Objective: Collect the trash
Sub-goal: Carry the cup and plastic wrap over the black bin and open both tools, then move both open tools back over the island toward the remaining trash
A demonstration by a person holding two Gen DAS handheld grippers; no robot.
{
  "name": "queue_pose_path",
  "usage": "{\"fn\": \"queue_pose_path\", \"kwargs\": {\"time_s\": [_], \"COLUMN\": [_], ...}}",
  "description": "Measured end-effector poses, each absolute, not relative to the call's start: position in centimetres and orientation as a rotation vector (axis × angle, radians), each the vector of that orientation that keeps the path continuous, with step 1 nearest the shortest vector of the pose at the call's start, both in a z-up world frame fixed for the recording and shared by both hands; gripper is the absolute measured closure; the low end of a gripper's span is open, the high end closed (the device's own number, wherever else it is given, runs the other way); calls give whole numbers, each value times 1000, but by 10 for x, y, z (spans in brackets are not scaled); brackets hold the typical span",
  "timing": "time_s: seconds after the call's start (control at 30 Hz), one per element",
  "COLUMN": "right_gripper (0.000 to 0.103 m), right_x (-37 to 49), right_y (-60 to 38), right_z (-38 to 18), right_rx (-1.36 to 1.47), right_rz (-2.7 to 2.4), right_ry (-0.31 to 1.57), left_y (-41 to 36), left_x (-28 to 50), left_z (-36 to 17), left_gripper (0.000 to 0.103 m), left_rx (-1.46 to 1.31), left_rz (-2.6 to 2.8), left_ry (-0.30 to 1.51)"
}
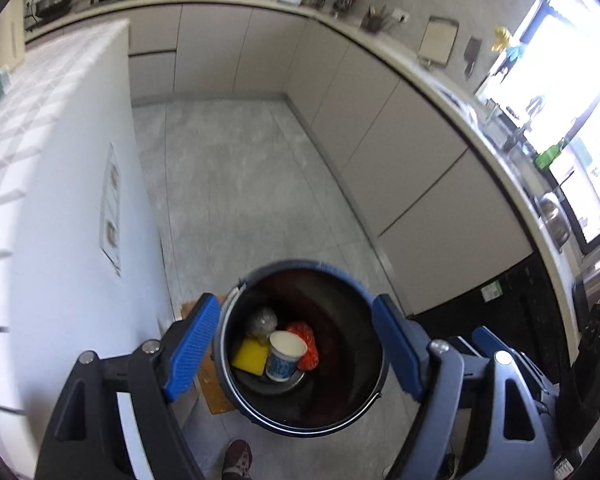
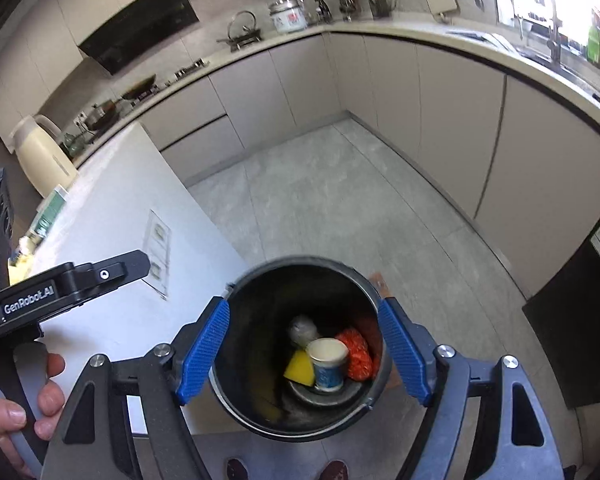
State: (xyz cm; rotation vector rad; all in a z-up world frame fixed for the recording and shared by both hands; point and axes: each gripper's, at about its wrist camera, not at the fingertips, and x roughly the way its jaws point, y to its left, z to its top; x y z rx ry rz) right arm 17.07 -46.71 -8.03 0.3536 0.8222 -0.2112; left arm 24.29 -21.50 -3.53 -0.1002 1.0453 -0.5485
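A dark round bin (image 1: 300, 266) stands on the grey floor right below both grippers. In its bottom lie a white and blue cup (image 1: 286, 354), a yellow sponge (image 1: 250, 356), an orange-red crumpled wrapper (image 1: 306, 344) and a grey crumpled ball (image 1: 262, 320). My left gripper (image 1: 296, 312) is open above the bin's mouth, with nothing between its blue pads. The right wrist view shows the same bin (image 2: 300, 260), cup (image 2: 328, 364), sponge (image 2: 300, 368) and wrapper (image 2: 356, 350). My right gripper (image 2: 302, 312) is open and empty over the bin too.
A white island counter (image 2: 112, 200) rises just left of the bin, with a cream kettle (image 2: 40, 152) on it. Beige cabinets (image 2: 460, 112) line the back and right. A black appliance (image 2: 580, 320) is at the right. A person's shoes (image 2: 236, 470) are beside the bin.
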Motion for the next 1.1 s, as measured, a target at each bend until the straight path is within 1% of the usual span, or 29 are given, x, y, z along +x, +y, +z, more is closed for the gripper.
{"fn": "queue_pose_path", "kwargs": {"time_s": [0.17,0.37,0.57,0.83,1.1], "right_gripper": [24,24,24,24,23], "right_x": [174,181,204,225,250], "right_y": [-447,-399,-333,-235,-127], "right_z": [-52,-25,-8,3,12], "right_rx": [338,318,284,253,211], "right_rz": [-162,-57,47,99,150], "right_ry": [784,739,722,733,729], "left_y": [-179,-127,-71,23,118], "left_x": [233,232,230,227,242], "left_z": [2,26,33,41,44], "left_gripper": [23,23,23,23,23], "left_rx": [-113,-140,-172,-175,-184], "left_rz": [-520,-450,-381,-321,-258], "left_ry": [981,924,901,878,855]}}
